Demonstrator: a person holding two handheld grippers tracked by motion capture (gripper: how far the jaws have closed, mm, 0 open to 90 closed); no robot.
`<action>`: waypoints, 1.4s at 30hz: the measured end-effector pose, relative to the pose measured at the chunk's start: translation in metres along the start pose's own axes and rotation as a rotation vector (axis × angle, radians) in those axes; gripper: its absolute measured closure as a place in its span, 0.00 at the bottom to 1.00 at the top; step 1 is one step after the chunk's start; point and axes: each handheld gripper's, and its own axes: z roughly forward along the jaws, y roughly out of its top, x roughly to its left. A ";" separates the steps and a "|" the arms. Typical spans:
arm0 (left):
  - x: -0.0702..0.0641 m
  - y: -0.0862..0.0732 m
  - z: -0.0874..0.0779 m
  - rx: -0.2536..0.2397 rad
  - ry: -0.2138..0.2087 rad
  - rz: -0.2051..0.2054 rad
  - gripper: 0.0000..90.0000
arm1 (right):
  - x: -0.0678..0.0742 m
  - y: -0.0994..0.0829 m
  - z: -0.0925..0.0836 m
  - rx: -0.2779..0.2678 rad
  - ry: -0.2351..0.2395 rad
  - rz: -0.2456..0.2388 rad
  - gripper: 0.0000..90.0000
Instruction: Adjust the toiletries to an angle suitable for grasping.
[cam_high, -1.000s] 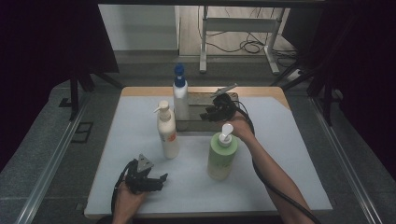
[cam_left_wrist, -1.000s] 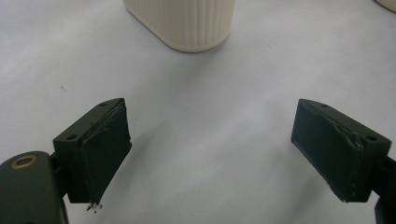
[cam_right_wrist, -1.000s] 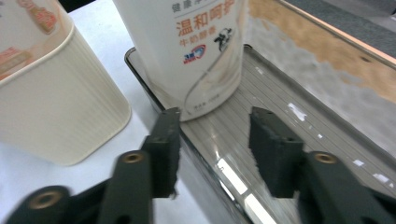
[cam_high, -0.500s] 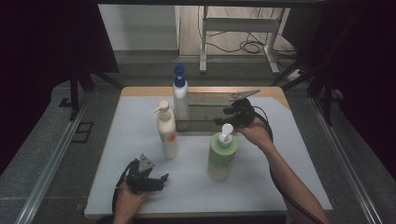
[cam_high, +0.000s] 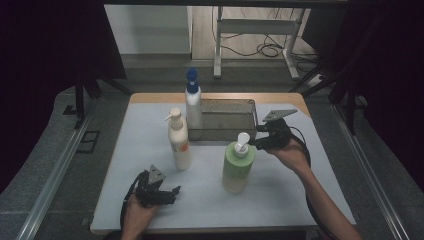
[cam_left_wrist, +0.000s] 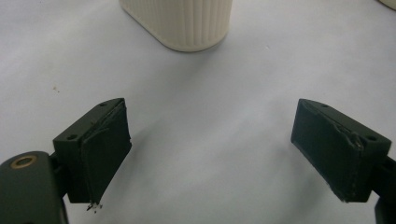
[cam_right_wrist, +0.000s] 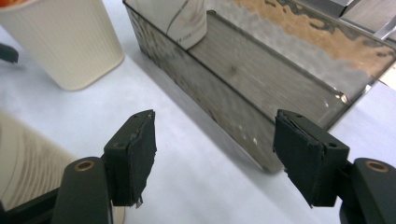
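Lab-like recording booth, dark curtains (cam_high: 45, 45), floor cables (cam_high: 250, 50), white-topped table (cam_high: 150, 145)

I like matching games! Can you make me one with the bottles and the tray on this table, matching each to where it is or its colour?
1. blue-capped bottle
2. cream bottle
3. green bottle
4. tray

a. grey metal, at the table's far side
b. nearest the right gripper
c. standing inside the tray
d. nearest the left gripper

Pairs: 1-c, 2-d, 3-b, 4-a
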 end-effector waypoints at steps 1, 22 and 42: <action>0.000 0.000 0.000 0.000 0.000 0.001 0.13 | 0.001 -0.003 -0.002 0.001 -0.001 -0.001 0.32; -0.001 0.001 0.000 0.003 0.004 0.006 0.13 | 0.023 -0.058 -0.046 -0.004 -0.015 0.009 0.20; -0.002 0.002 0.000 0.002 0.008 0.010 0.13 | 0.069 -0.072 -0.058 -0.004 0.066 -0.054 0.04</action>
